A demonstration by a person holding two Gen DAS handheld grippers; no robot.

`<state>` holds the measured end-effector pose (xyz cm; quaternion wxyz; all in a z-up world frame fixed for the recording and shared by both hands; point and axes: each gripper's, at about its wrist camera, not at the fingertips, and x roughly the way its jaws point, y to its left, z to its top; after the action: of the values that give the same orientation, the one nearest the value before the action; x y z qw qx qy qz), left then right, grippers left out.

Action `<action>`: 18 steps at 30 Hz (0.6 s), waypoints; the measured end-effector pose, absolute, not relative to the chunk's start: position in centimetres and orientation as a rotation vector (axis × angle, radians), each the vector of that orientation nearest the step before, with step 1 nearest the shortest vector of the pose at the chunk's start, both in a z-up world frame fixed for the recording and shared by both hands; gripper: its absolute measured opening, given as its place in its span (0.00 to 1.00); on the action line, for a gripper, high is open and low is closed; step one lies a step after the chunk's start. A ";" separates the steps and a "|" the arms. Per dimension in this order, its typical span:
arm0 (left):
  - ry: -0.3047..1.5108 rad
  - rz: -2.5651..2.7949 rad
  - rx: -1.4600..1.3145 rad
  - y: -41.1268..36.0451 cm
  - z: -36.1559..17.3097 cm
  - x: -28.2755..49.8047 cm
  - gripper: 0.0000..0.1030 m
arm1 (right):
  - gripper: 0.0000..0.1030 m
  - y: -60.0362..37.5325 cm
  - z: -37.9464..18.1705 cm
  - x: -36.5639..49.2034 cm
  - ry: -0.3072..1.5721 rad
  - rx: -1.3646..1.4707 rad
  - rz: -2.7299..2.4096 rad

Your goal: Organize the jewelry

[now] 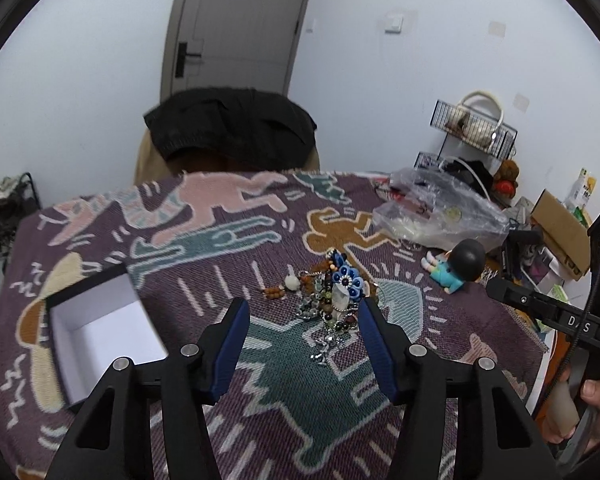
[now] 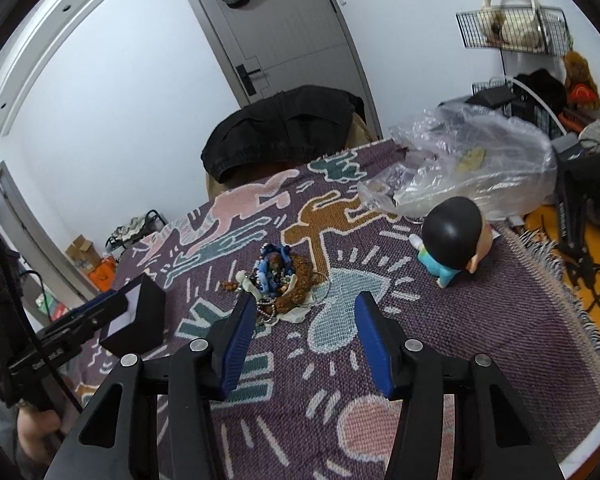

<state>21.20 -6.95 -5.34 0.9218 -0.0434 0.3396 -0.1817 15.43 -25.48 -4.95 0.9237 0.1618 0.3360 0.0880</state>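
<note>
Left gripper (image 1: 304, 312) jaws part-open, empty, hovering at the near edge of the jewelry pile (image 1: 332, 296) on the patterned blanket (image 1: 220, 240). Right gripper (image 2: 306, 306) likewise part-open, empty, pile just beyond-left. Open box (image 1: 100, 332) left; doll (image 2: 452, 236) farther right.

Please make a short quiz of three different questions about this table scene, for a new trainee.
1. True or false: the white-lined box already holds jewelry.
2. Which lies nearest the doll? A) the plastic bag B) the box C) the black jacket
3. Fill in: the jewelry pile lies on a patterned ____.

Key: 1 false, the box looks empty; 2 A; 3 blanket.
</note>
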 end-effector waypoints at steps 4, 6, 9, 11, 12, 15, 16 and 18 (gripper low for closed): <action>0.755 -0.394 -0.085 -7.8 -6.9 23.4 0.49 | 0.49 -25.5 -6.4 17.3 0.720 0.354 0.182; 0.776 -0.405 -0.084 -8.2 -7.4 24.4 0.49 | 0.47 -25.3 -7.1 18.3 0.741 0.362 0.187; 0.802 -0.418 -0.084 -8.7 -8.2 25.6 0.48 | 0.45 -25.1 -8.0 19.8 0.769 0.370 0.196; 0.824 -0.430 -0.086 -9.1 -8.8 26.6 0.48 | 0.45 -24.9 -8.4 20.5 0.780 0.376 0.202; 0.830 -0.434 -0.086 -9.2 -9.0 27.0 0.48 | 0.45 -24.9 -8.5 20.8 0.784 0.377 0.204; 0.859 -0.451 -0.091 -9.7 -10.0 28.2 0.47 | 0.45 -24.7 -8.8 21.7 0.791 0.380 0.212; 0.865 -0.454 -0.093 -9.9 -10.1 28.4 0.45 | 0.45 -24.7 -8.8 21.9 0.793 0.382 0.213; 0.886 -0.463 -0.098 -10.1 -10.8 29.2 0.41 | 0.45 -24.6 -9.0 22.4 0.798 0.386 0.216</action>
<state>29.20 -10.14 -10.78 0.8764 -0.0468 0.4248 -0.2219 22.39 -24.60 -9.00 0.8976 0.1865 0.3855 0.1043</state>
